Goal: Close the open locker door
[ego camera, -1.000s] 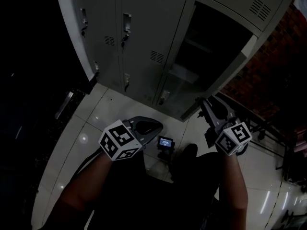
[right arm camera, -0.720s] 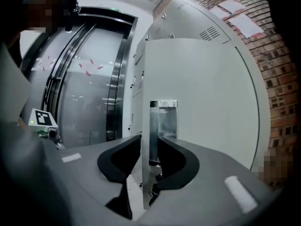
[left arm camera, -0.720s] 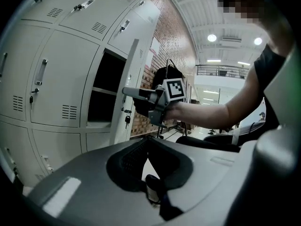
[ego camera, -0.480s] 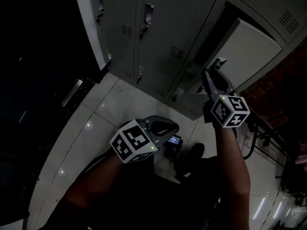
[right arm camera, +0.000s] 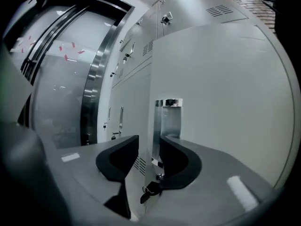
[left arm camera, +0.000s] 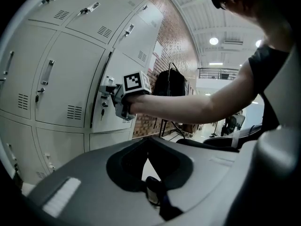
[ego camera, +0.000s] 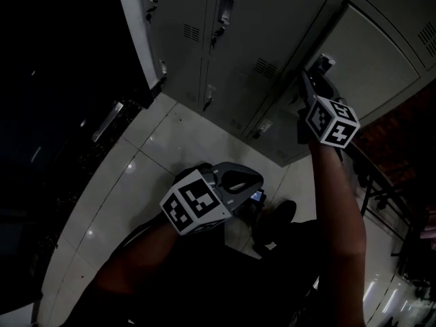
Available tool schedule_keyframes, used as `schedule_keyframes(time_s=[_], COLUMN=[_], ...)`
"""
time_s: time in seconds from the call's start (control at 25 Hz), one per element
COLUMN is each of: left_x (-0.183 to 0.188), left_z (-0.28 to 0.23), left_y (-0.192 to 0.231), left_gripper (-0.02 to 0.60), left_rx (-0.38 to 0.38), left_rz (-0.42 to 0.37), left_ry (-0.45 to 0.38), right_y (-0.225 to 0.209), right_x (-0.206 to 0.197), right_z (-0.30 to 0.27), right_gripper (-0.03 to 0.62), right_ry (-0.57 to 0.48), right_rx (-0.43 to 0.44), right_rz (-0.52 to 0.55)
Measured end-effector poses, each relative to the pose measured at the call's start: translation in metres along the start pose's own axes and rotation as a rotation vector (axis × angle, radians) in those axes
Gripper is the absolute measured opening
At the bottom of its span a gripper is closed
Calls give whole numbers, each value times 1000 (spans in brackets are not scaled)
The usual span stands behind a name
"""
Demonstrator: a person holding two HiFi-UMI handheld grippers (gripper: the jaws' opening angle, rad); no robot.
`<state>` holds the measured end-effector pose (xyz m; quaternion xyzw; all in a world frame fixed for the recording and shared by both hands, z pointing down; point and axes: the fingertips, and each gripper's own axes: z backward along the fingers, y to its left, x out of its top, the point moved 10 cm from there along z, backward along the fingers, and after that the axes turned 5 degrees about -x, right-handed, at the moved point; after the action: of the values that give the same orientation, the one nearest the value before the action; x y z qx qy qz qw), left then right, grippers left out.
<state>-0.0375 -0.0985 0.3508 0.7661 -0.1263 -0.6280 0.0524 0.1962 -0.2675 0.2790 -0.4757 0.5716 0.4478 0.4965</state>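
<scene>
**Jaws of the right gripper apart and opening, set at the handle edge of the locker door, which was all but shut.**

The chrome handle stood just beyond the tips, in line with the gap, with neither pad pressing it. A key hung low between the jaws. The door panel lay right of the jaws and the neighbouring lockers left. The left gripper had its jaws together on nothing, well back from the door. A dark seam showed along the door's edge, so latching could not be told. Risks, as judged: an uncaught latch could let the door swing ajar, and a jaw snagging the handle or key on withdrawal could pull it open.
</scene>
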Motion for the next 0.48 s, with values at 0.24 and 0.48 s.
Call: schedule_keyframes(time_s=[0.24,0.48], left_x=[-2,-1], left_z=[3,3], left_y=[-1,0], left_gripper=[12,12], left_rx=[3,1], left_rz=[1,10], left_ry=[3,-9], right_y=[-1,-8], right_x=[2,4], right_z=[-27,-47], right_gripper=[160,177], right_ry=[31,49], right_rx=[-77,-141], right_rz=[44,39])
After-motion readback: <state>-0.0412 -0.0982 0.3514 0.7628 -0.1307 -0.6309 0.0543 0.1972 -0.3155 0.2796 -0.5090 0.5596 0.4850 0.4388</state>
